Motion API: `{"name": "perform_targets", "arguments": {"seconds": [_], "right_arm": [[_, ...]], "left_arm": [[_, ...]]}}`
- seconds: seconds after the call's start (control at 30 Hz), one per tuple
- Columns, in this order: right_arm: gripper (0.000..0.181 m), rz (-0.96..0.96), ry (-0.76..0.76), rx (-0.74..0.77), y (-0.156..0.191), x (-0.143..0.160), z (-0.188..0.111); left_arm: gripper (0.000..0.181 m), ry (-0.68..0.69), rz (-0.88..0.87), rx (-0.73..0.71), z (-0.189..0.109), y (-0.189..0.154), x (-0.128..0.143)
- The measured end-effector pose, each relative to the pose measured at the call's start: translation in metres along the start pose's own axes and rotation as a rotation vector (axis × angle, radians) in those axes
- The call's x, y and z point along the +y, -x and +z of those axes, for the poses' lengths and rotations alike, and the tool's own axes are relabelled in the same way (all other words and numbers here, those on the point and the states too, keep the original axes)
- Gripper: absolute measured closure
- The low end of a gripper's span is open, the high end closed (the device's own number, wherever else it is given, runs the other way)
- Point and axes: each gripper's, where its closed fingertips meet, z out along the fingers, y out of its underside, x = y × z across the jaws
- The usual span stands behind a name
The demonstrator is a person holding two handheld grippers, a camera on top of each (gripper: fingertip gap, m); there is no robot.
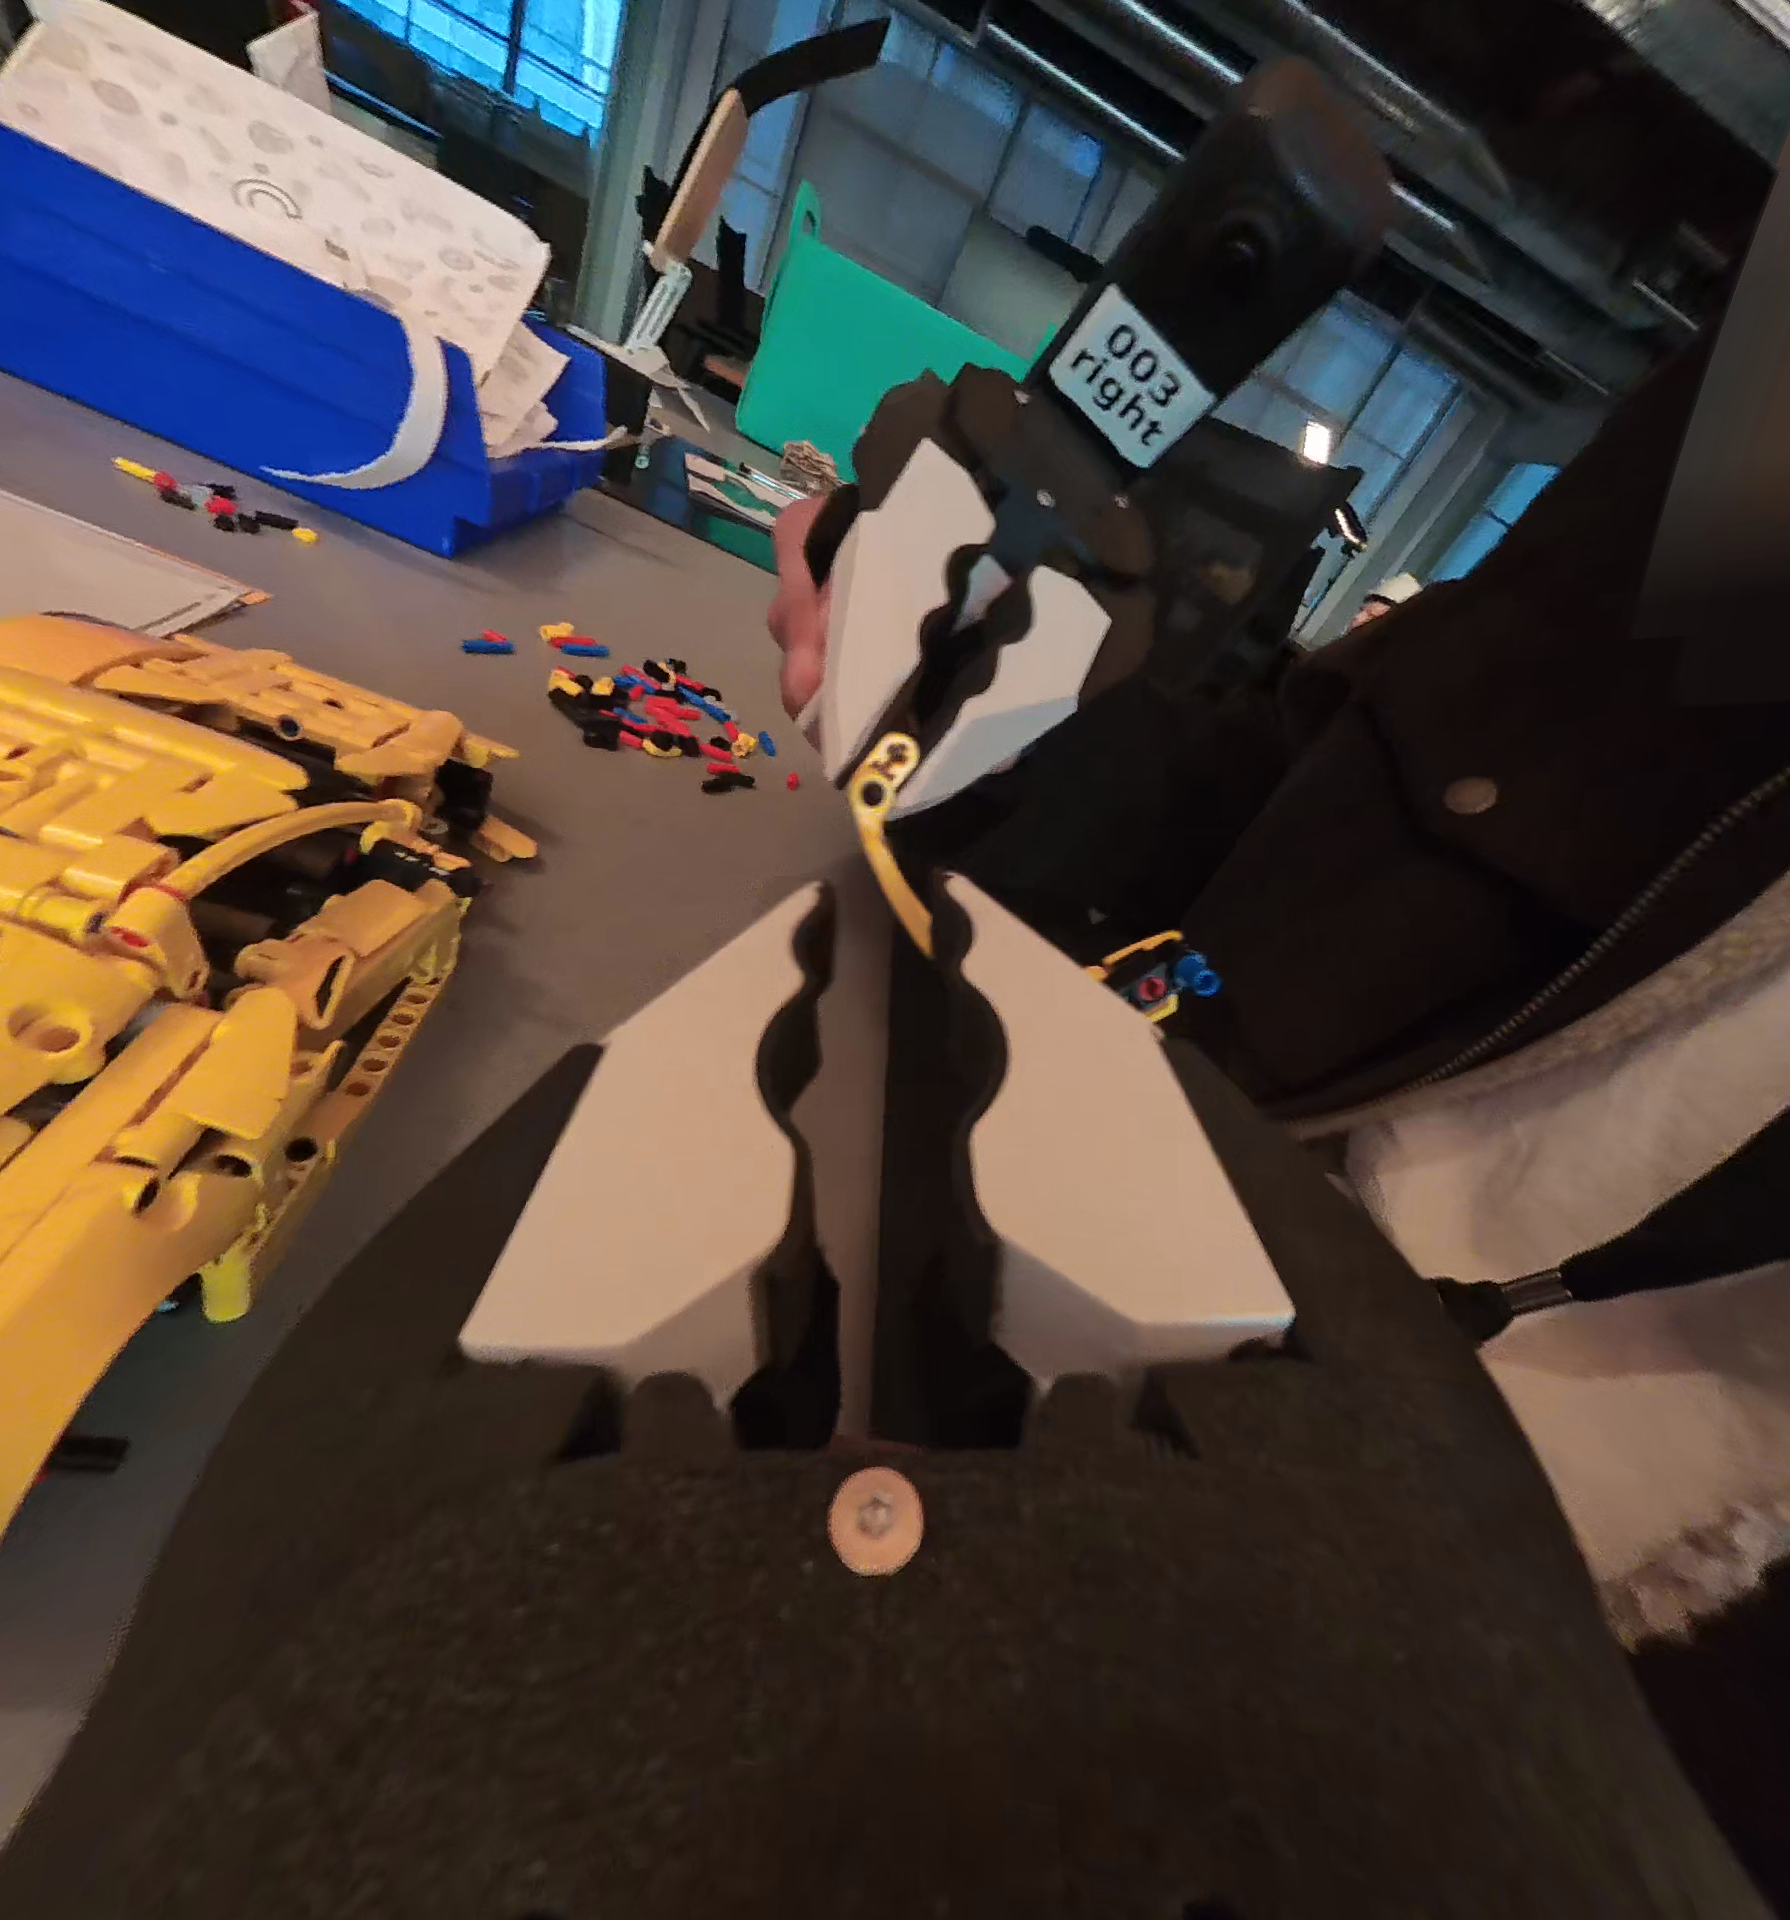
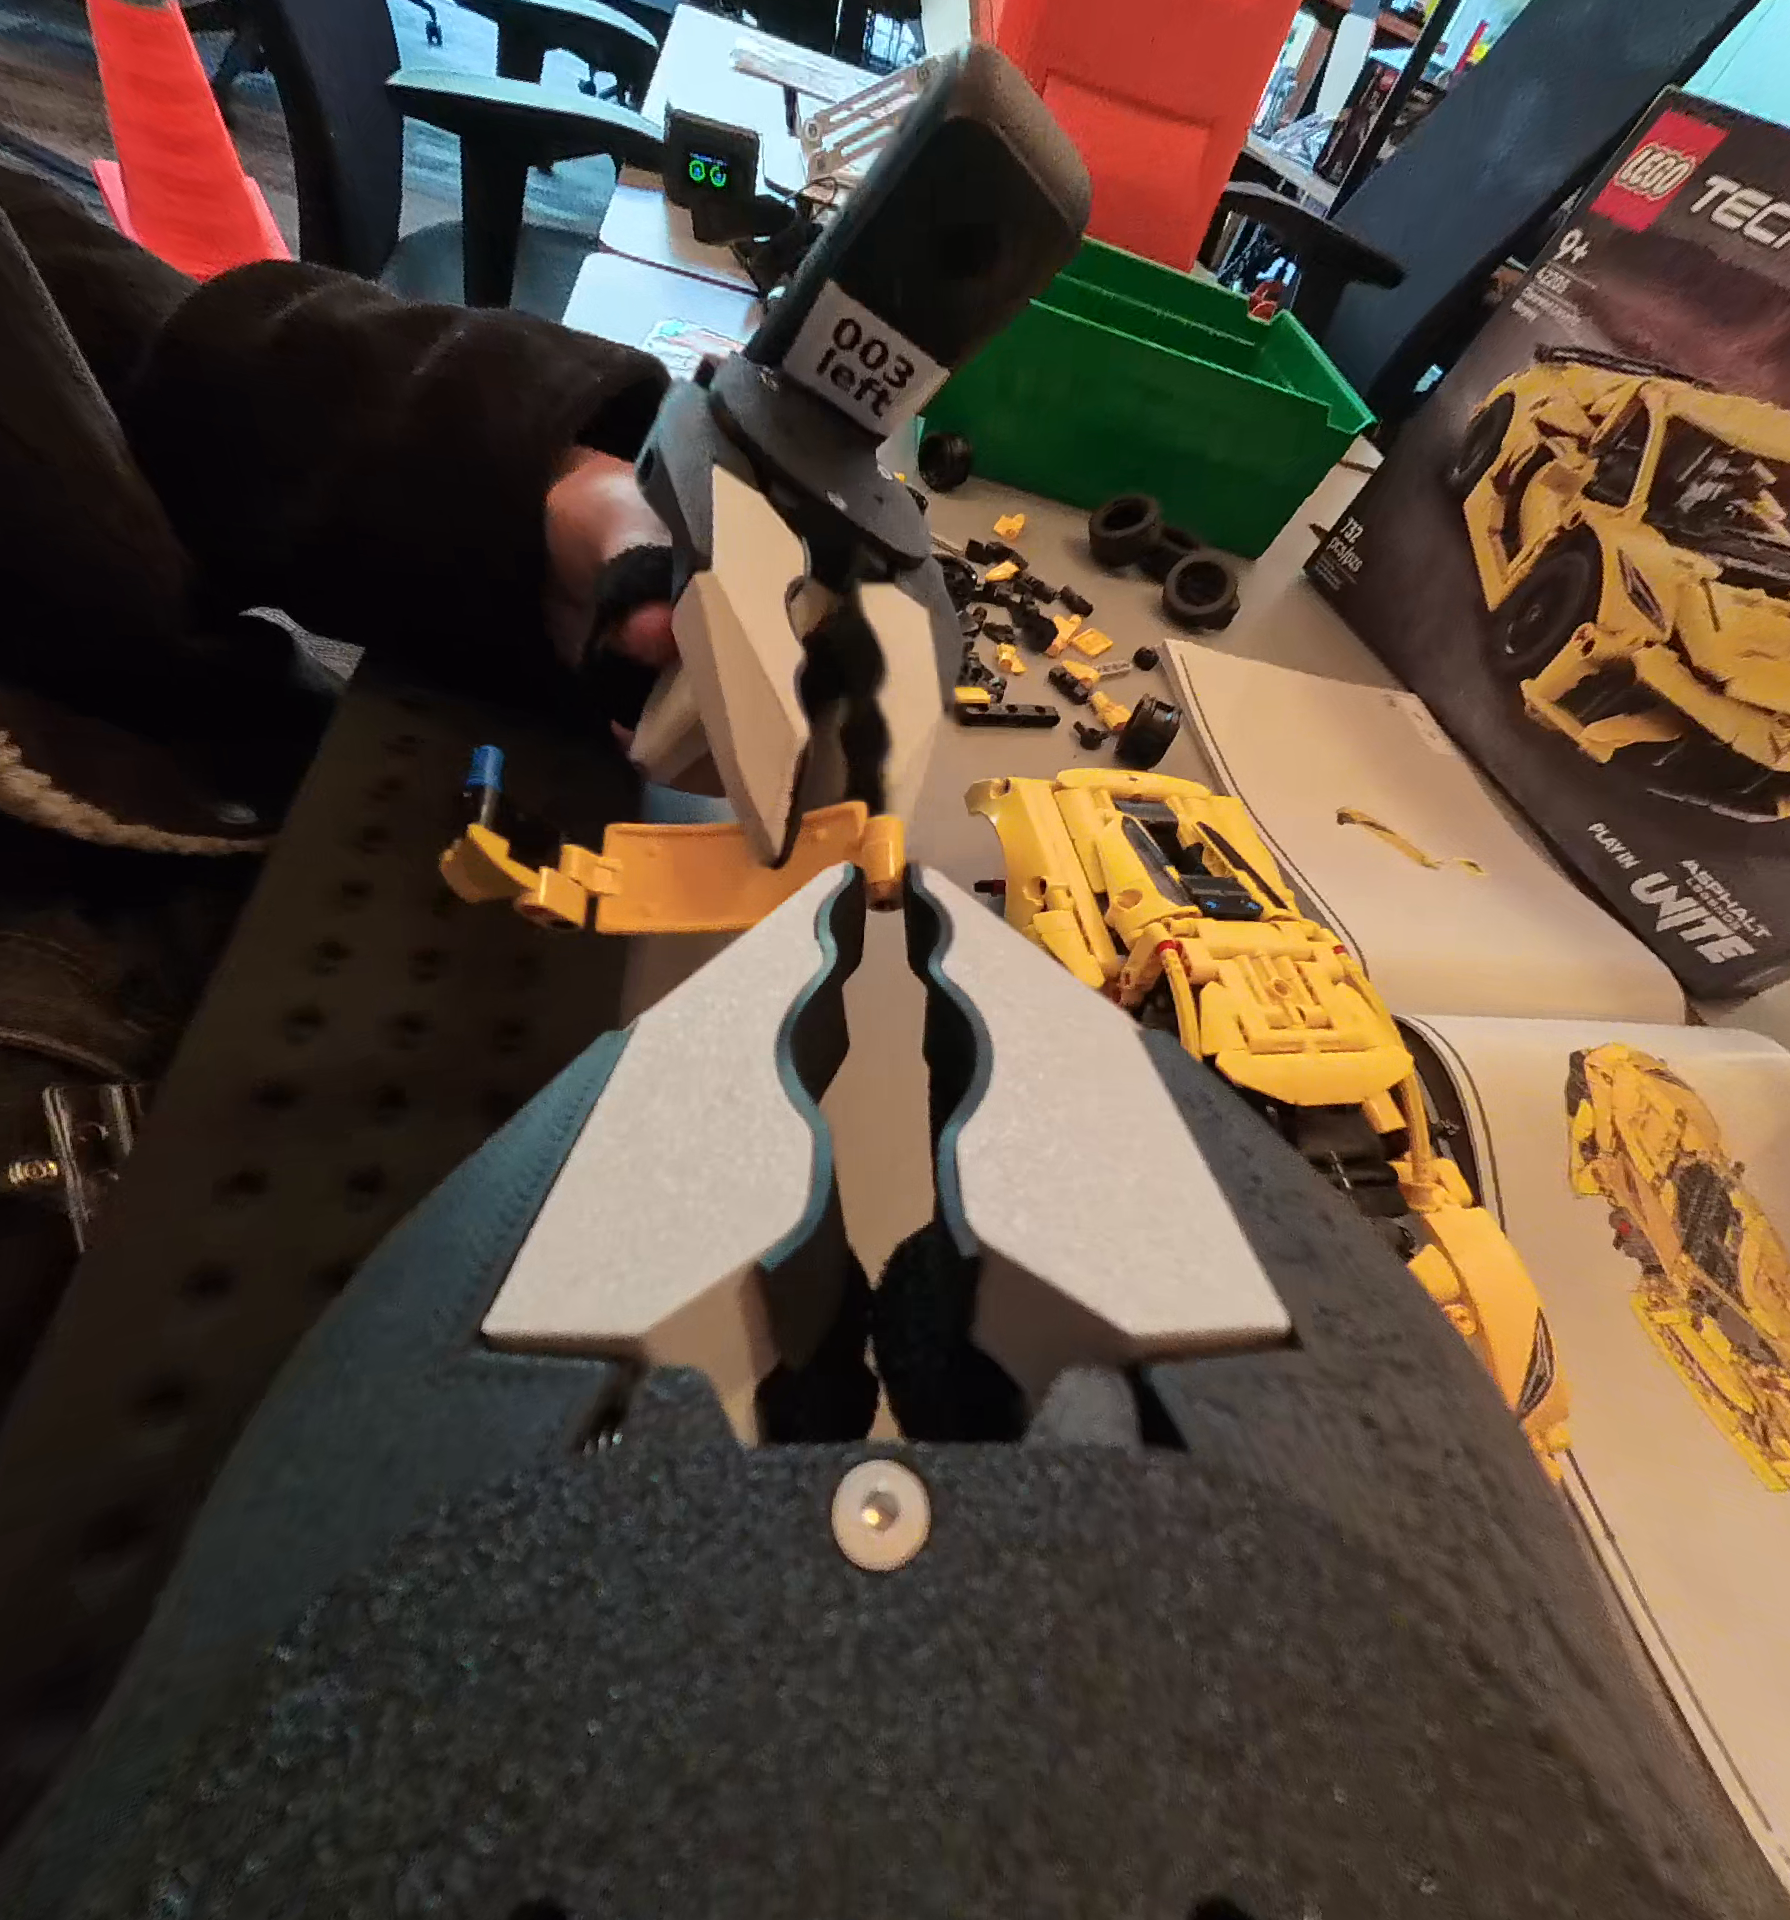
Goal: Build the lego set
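Left gripper (image 1: 880, 894) is pinching down on a yellow curved panel (image 2: 704, 868), fingers nearly together, tips pointing down in the right wrist view. Right gripper (image 2: 883, 883) is closing on the panel's far end, jaws close together. Both grippers are meeting tip to tip above the table edge. A bare hand (image 2: 600, 561) in a dark sleeve (image 2: 371, 447) is gripping the left handle.

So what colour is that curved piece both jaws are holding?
Yellow; the curved piece shows best in the right wrist view.
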Motion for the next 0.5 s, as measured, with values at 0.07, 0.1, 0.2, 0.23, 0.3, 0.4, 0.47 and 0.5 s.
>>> {"name": "perform_targets", "arguments": {"seconds": [0.07, 0.1, 0.2, 0.23, 0.3, 0.4, 0.47, 0.5], "right_arm": [[0.175, 0.017, -0.007, -0.004, 0.0, 0.001, 0.0], [0.175, 0.039, -0.017, -0.014, 0.001, 0.001, 0.001], [0.175, 0.24, -0.019, -0.173, 0.011, 0.005, 0.002], [0.175, 0.323, -0.02, -0.239, 0.014, 0.007, 0.001], [0.176, 0.457, -0.053, -0.333, 0.016, 0.006, -0.002], [0.175, 0.573, -0.07, -0.377, 0.015, 0.009, -0.001], [0.174, 0.619, -0.098, -0.355, 0.008, 0.009, 0.0], [0.174, 0.649, -0.119, -0.329, 0.003, 0.008, 0.001]], "left_arm": [[0.174, 0.009, 0.035, 0.004, 0.001, -0.004, 0.002], [0.175, 0.014, 0.057, -0.016, 0.001, -0.002, 0.003], [0.179, 0.072, 0.235, -0.137, 0.001, 0.008, 0.011], [0.179, 0.093, 0.299, -0.161, 0.003, 0.008, 0.014], [0.179, 0.109, 0.393, -0.191, 0.005, 0.007, 0.014], [0.179, 0.13, 0.446, -0.23, 0.005, 0.01, 0.015], [0.179, 0.12, 0.467, -0.277, 0.003, 0.015, 0.011], [0.179, 0.116, 0.494, -0.318, 0.001, 0.019, 0.008]]}}
